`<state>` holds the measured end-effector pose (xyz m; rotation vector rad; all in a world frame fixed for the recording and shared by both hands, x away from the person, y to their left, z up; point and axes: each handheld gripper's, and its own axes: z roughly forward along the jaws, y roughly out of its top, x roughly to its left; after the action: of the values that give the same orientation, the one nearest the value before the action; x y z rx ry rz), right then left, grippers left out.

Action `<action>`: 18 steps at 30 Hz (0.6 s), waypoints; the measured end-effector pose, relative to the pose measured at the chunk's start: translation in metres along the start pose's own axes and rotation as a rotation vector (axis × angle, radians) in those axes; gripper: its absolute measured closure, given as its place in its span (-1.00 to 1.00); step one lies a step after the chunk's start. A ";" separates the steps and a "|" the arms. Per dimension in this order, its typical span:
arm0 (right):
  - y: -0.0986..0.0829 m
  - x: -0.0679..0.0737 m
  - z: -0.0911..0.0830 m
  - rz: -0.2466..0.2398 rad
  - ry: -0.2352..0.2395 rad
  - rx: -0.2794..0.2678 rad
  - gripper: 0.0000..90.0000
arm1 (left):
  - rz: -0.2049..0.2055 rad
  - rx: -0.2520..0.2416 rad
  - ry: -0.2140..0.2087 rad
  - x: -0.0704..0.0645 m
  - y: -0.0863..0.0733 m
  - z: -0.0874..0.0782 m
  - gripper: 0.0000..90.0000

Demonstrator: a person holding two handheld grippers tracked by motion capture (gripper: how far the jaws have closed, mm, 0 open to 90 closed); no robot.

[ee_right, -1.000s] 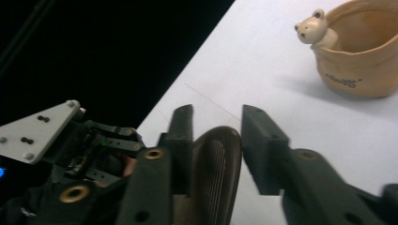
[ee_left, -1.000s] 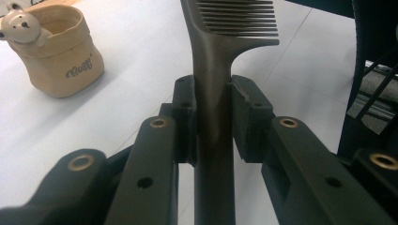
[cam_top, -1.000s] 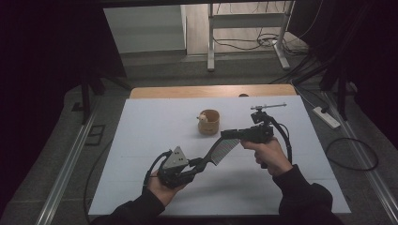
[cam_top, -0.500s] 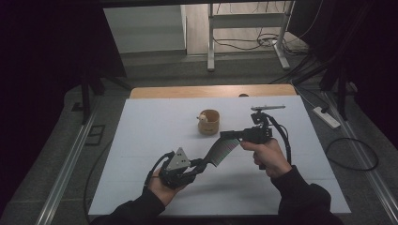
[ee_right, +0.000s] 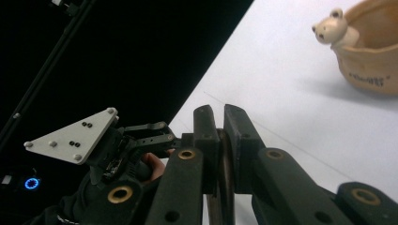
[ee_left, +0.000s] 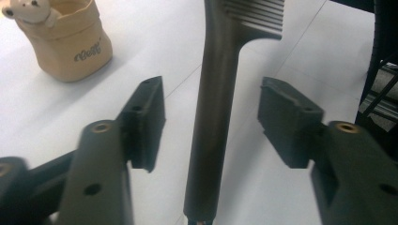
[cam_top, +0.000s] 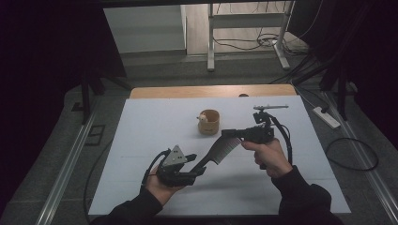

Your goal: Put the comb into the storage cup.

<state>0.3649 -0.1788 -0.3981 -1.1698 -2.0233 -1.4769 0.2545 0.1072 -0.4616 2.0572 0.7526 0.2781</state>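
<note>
Comb [cam_top: 217,151]: mid-table, toothed end clenched by right gripper [cam_top: 230,133]; handle between the left gripper's [cam_top: 195,164] 2 spread jaws (untouched). Cup [cam_top: 208,122] toward far edge; open table all around.

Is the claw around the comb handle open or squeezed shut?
Open. The left gripper has its jaws spread wide, with bare gaps on both sides of the comb handle between them.

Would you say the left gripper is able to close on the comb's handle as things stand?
Probably yes. The left gripper is open with the comb handle running between its jaws, untouched and unobstructed. The right gripper is shut on the comb's other end.
</note>
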 end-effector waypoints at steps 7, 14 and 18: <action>0.001 0.001 -0.003 -0.019 -0.015 -0.012 0.87 | -0.049 0.021 -0.017 0.007 -0.004 -0.005 -0.49; 0.003 0.000 -0.008 -0.041 -0.044 -0.029 0.87 | -0.091 0.044 0.003 0.013 -0.010 -0.015 -0.77; 0.005 0.000 -0.011 -0.050 -0.058 -0.044 0.87 | -0.104 0.052 0.020 0.017 -0.016 -0.022 -0.87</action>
<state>0.3670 -0.1882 -0.3912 -1.2008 -2.0818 -1.5356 0.2513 0.1388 -0.4632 2.0594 0.8842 0.2230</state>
